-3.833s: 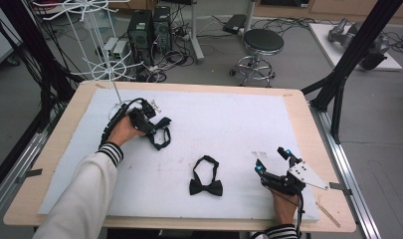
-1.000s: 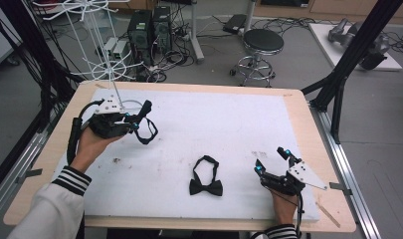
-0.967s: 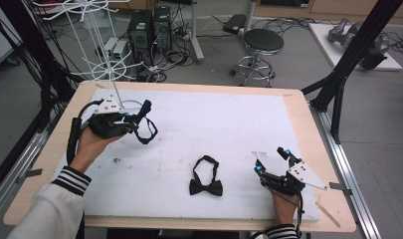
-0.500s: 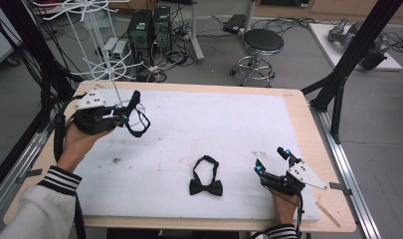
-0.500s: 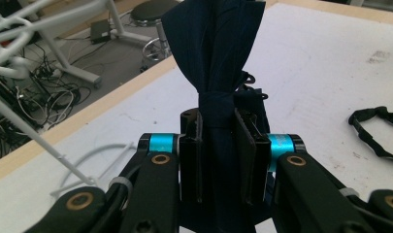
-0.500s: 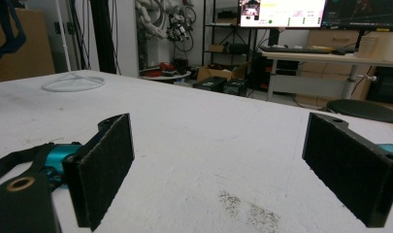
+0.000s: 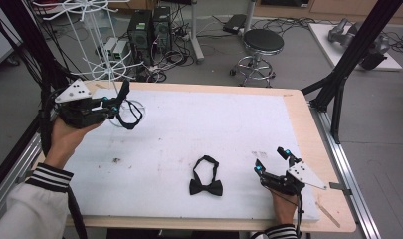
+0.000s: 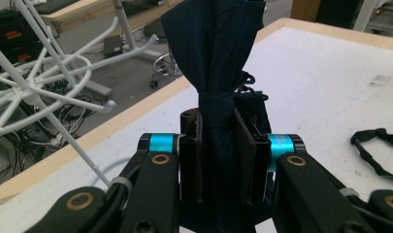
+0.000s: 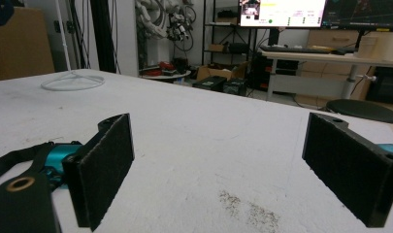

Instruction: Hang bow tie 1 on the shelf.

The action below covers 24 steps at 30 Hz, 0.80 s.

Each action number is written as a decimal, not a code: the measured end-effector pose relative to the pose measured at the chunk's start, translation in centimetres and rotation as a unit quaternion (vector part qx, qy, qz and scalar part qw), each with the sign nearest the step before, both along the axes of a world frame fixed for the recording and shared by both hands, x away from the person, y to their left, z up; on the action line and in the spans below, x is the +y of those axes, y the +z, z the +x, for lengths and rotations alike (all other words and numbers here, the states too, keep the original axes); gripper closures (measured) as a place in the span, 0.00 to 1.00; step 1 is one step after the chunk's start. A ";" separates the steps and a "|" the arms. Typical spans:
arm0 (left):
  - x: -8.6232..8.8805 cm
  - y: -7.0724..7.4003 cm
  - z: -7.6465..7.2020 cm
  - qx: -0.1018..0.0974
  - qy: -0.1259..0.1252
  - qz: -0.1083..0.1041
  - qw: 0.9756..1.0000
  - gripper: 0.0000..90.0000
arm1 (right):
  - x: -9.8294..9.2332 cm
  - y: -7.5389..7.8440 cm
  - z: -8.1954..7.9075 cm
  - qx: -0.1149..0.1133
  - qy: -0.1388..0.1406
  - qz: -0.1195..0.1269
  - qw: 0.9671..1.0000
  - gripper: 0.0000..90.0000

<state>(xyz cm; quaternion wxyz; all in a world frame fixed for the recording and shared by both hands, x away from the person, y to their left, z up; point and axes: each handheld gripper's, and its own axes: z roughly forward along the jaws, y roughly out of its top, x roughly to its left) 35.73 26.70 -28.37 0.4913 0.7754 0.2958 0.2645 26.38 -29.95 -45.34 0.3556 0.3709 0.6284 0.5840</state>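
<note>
Left gripper (image 7: 120, 97) raised over far-left corner of worktop (image 7: 199, 124), beside white wire rack (image 7: 97, 37); fingers (image 8: 191, 150) clenched on knot of dark bow tie (image 8: 213, 58), strap hanging below. Second bow tie (image 7: 206, 180) flat on worktop, near front edge, centre. Right gripper (image 7: 272, 160) low at front right, fingers (image 9: 104, 165) released, nothing between.

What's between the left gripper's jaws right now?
The left gripper is shut on a dark bow tie, pinched at its knot. Its wings fan upward; the strap behind the jaws is mostly covered.
</note>
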 end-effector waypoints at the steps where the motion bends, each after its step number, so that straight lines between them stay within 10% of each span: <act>1: 0.1 0.2 0.0 -0.002 0.001 0.000 1.000 0.82 | 0.0 0.0 0.0 -0.002 0.000 -0.001 1.000 0.12; 24: 1.9 2.5 0.6 -0.022 0.038 -0.016 0.999 0.82 | 0.0 0.0 0.0 0.000 0.000 0.001 1.000 0.12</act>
